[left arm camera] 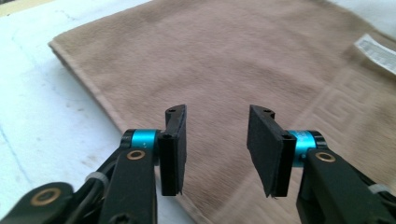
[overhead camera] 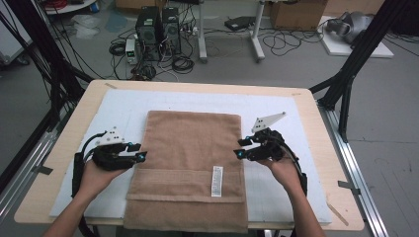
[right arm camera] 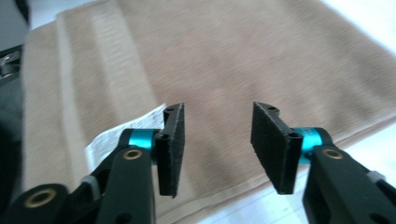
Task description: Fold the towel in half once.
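Both grippers gape wide, holding nothing — left gripper and right gripper hover at opposite edges of one folded brown terry towel.

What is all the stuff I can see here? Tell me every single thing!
towel: one, brown, flat on the white mat, near end hanging over the table edge
label: one, white, on the towel's near band
white mat: one, white, covering the table top
table: one, light wood, middle of the room
computer towers: two, black, on the floor beyond the table
cardboard box: one, brown, far floor
cables: many, black, across the floor
left tool: one, black, open, at the towel's left edge
right tool: one, black, open, at the towel's right edge
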Available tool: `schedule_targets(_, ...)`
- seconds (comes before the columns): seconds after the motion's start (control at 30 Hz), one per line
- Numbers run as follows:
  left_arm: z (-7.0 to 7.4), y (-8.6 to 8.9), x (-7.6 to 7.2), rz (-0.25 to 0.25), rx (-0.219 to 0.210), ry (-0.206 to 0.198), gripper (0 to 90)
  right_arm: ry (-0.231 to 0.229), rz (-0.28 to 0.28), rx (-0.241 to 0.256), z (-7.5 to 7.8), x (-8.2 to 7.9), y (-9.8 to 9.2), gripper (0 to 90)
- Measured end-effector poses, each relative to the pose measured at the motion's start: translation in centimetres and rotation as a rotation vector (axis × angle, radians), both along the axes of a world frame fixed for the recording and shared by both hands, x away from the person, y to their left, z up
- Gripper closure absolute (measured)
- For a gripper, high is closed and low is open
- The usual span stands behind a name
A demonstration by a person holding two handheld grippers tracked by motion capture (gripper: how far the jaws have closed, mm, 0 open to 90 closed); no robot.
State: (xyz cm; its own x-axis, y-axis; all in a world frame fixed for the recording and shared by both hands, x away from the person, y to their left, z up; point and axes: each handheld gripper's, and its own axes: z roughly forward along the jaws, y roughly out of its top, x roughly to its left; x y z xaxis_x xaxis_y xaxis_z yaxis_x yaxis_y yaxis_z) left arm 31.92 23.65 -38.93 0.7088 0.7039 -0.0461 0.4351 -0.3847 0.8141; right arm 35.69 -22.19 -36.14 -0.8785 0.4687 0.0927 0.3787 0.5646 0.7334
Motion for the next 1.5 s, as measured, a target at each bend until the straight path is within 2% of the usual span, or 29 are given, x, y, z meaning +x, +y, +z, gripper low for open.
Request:
schedule_targets(0.07, 0.2, 0.0, 0.8, 0.008, 0.011, -0.002, 55.9, 0.016, -0.010, -0.002, 0.2, 1.0, 0.0, 48.1)
schedule_targets(0.1, 0.3, 0.0, 1.1, 0.012, 0.016, -0.007, 55.5, 0.006, -0.017, 0.002, 0.3, 1.3, 0.0, 47.1)
schedule_targets(0.27, 0.3, -0.3, 2.2, 0.025, 0.014, -0.009, 55.4, 0.016, -0.049, 0.013, 0.5, 2.7, 0.0, 44.2)
schedule_targets(0.33, -0.1, -0.2, 2.7, 0.033, 0.020, 0.006, 55.3, -0.001, -0.056, 0.007, 0.4, 3.0, 0.2, 43.5)
schedule_targets(0.43, -0.7, 0.1, 3.6, 0.067, 0.018, 0.037, 53.5, 0.006, -0.069, -0.001, 0.1, 3.6, 0.3, 43.0)
schedule_targets(0.53, -1.1, 0.4, 4.2, 0.100, 0.001, 0.048, 51.3, 0.022, -0.088, -0.011, -0.5, 4.2, 0.2, 42.2)
schedule_targets(0.77, -2.2, 0.4, 5.2, 0.136, 0.028, 0.079, 47.7, 0.048, -0.154, -0.093, -2.4, 5.6, 0.3, 38.8)
schedule_targets(0.9, -2.8, 0.3, 5.8, 0.151, 0.040, 0.090, 47.4, 0.040, -0.175, -0.106, -3.2, 6.1, 0.4, 38.9)
schedule_targets(0.97, -3.2, 0.2, 6.0, 0.158, 0.045, 0.100, 47.4, 0.051, -0.183, -0.099, -3.7, 6.4, 0.4, 39.0)
schedule_targets(1.0, -3.4, 0.2, 6.2, 0.159, 0.048, 0.107, 47.3, 0.058, -0.188, -0.084, -3.9, 6.5, 0.5, 39.6)
schedule_targets(1.07, -3.7, 0.1, 6.4, 0.162, 0.056, 0.110, 47.0, 0.047, -0.193, -0.105, -4.1, 6.6, 0.7, 39.7)
schedule_targets(1.17, -4.2, 0.0, 6.7, 0.159, 0.042, 0.131, 48.8, 0.054, -0.214, -0.117, -4.7, 7.0, 0.7, 39.7)
schedule_targets(1.27, -4.9, -0.2, 7.0, 0.147, 0.082, 0.163, 50.8, 0.077, -0.237, -0.121, -5.3, 7.4, 0.4, 39.5)
schedule_targets(1.43, -4.9, -0.3, 7.0, 0.156, 0.074, 0.161, 52.6, 0.103, -0.257, -0.162, -6.3, 7.7, 0.2, 39.5)
schedule_targets(1.5, -4.9, -0.3, 7.0, 0.152, 0.072, 0.161, 54.8, 0.132, -0.256, -0.162, -6.8, 7.8, 0.3, 40.7)
